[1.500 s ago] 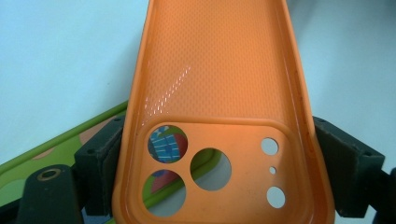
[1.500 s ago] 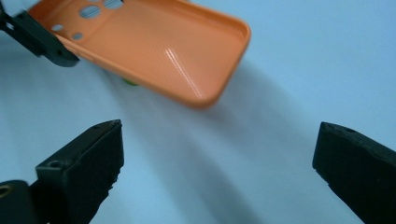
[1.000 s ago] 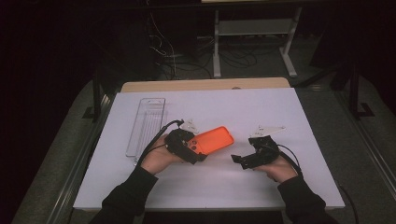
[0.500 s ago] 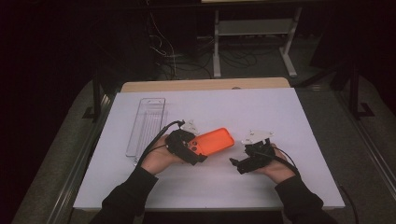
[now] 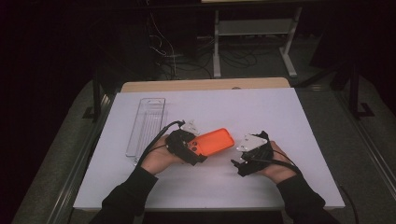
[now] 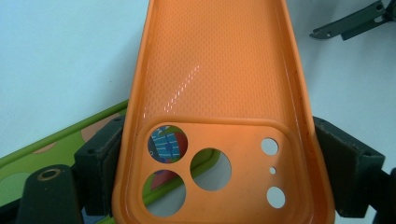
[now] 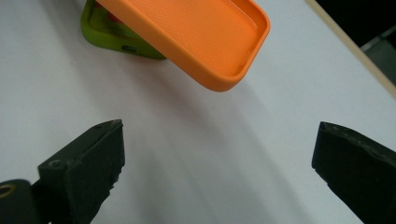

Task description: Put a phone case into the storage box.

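orange phone case [image 5: 215, 143] — long axis toward right hand-held gripper [image 5: 236, 162] | clamped by left hand-held gripper [image 5: 198, 156] | right's jaws wide

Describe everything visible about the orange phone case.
The orange phone case is an empty, soft-looking shell, likely silicone, with a finely textured, glossy inside and a raised rim. Its camera end has three large round cutouts and three smaller holes. The left gripper clamps that end by its long sides, open side up, holding it off the white table; the far end juts toward the right gripper, which stands open and apart from it. Beneath it lies a green case, seen partly through the cutouts.
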